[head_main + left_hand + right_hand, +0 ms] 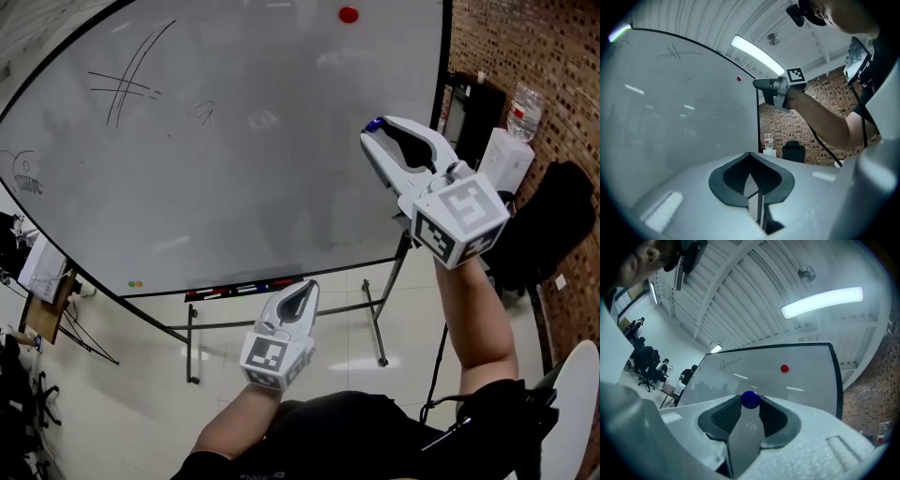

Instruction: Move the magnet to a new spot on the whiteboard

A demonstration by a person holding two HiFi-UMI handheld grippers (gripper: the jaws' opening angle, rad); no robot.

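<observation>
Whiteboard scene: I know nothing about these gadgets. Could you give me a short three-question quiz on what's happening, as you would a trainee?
1. Multiple choice: what is pinched at the tip of the right tool?
A. a marker pen
B. a blue magnet
C. an eraser

2. True or false: a red magnet sits near the top of the whiteboard, with no tool touching it.

3. Fill the gap: the left tool is ____ and holds nothing.

Key: 1 B; 2 true; 3 shut.
</observation>
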